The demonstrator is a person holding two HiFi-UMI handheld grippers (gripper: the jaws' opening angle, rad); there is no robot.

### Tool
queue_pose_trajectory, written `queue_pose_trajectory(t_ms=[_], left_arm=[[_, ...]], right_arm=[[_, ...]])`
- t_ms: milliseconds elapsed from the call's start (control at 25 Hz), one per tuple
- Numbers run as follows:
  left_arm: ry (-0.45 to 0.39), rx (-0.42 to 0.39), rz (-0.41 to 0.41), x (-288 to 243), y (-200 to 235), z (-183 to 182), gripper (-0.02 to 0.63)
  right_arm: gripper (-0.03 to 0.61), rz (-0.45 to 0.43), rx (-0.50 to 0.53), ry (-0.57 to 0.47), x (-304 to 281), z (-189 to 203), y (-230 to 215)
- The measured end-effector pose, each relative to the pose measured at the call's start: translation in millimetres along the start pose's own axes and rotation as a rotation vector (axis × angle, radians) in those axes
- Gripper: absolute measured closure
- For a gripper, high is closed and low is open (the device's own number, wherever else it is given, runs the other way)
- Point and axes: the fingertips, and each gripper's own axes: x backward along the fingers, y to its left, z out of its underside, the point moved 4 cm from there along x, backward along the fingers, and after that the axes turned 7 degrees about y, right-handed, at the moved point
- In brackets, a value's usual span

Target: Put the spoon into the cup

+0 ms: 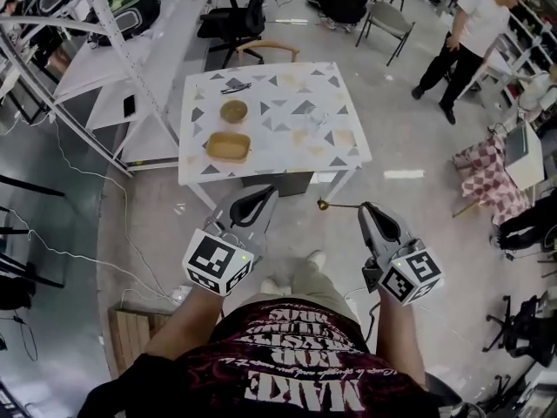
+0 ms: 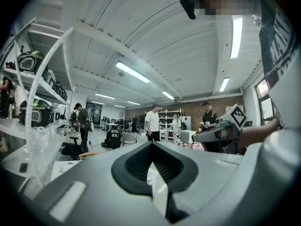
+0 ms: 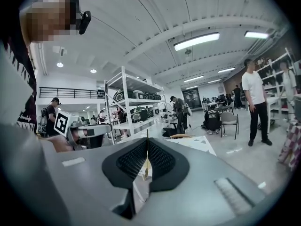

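Observation:
My right gripper (image 1: 365,210) is shut on a thin gold spoon (image 1: 339,205), which sticks out level to the left, its small bowl at the far end. In the right gripper view the spoon's handle (image 3: 147,160) shows as a gold line pinched between the dark pads. My left gripper (image 1: 261,195) hovers beside it, jaws together with nothing in them. Both grippers hang over the floor, short of the near edge of the white table (image 1: 339,159). A round brown cup (image 1: 233,111) stands on the table's left half, well beyond both grippers.
An oval wooden tray (image 1: 228,146) lies near the table's front left, and a dark utensil (image 1: 235,86) at its back. Metal shelving (image 1: 104,68) runs along the left. A person in a white shirt (image 1: 470,33) stands at the far right, near chairs (image 1: 387,20).

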Motion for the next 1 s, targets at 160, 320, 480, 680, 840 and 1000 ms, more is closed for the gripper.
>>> queue_pose_trajectory(t_ms=[160,320,480,680,840,1000], left_arm=[[0.006,-0.013,0.005,-13.4,1.0,-4.7,0.609],[0.008,-0.036,0.014,-27.5,-0.8,-10.2,0.609],[0.037,-0.038,0.032,-41.7,0.6,-9.4,0.609],[0.071,-0.019,0.029,-57.2,9.1,-1.3,0.609],[0.084,-0.012,0.024,-68.9,17.1,1.2,0.609],[0.09,0.001,0.018,-80.2,21.7,4.8,0.609]], right_arm=[[0.545,0.006,-0.011,-0.02,0.5,-2.5,-10.2],[0.545,0.005,-0.019,-0.034,-4.0,-6.0,-23.2],[0.545,-0.003,-0.042,-0.029,-13.3,-7.6,-36.0],[0.545,-0.023,-0.055,-0.011,-32.8,-8.3,-50.3],[0.545,-0.037,-0.059,-0.007,-44.6,-7.0,-59.7],[0.545,-0.037,-0.067,0.016,-50.5,-4.0,-68.4]])
